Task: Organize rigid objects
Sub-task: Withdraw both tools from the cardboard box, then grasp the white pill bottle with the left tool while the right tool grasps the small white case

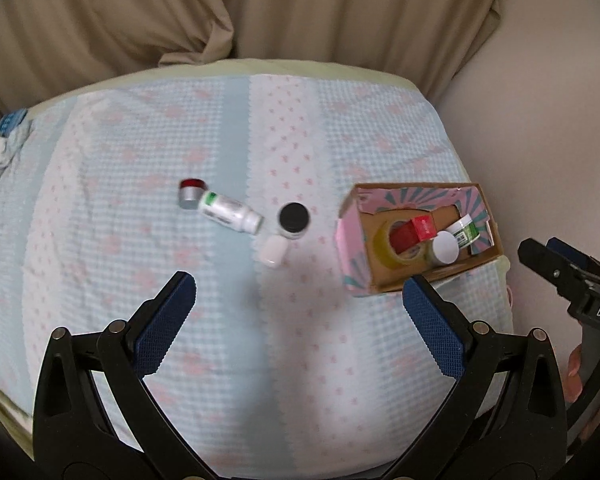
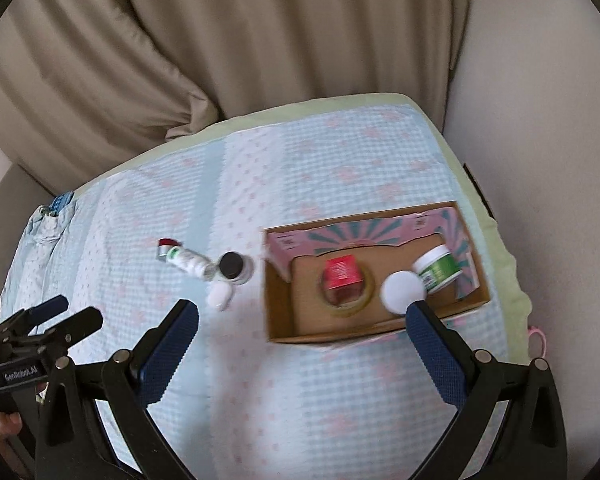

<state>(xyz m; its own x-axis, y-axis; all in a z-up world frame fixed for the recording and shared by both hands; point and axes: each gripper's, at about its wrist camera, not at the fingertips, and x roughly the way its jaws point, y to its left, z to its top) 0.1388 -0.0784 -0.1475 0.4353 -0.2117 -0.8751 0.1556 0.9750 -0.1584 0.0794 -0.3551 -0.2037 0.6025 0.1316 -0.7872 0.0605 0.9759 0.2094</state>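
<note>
A cardboard box [image 1: 484, 262] [image 2: 284, 324] with pink and teal flaps stands at the table's right side. It holds a tape roll [image 1: 384, 246] [image 2: 366, 300], a red box [image 1: 414, 232] [image 2: 342, 272], a white-lidded jar [image 1: 446, 246] [image 2: 402, 286] and a green-labelled jar [image 1: 466, 230] [image 2: 438, 266]. On the cloth to its left lie a white bottle [image 1: 228, 212] [image 2: 188, 260], a silver and red cap [image 1: 190, 194] [image 2: 165, 248], a black-lidded jar [image 1: 294, 220] [image 2: 234, 268] and a white cap [image 1: 274, 250] [image 2: 220, 294]. My left gripper [image 1: 298, 308] and right gripper [image 2: 302, 336] are open, empty, above the cloth.
A quilted blue and pink cloth [image 1: 300, 128] [image 2: 320, 152] covers the table. Beige curtains [image 1: 180, 12] [image 2: 260, 40] hang behind. A folded blue cloth [image 1: 0, 136] [image 2: 48, 216] lies at the far left edge. A wall is to the right.
</note>
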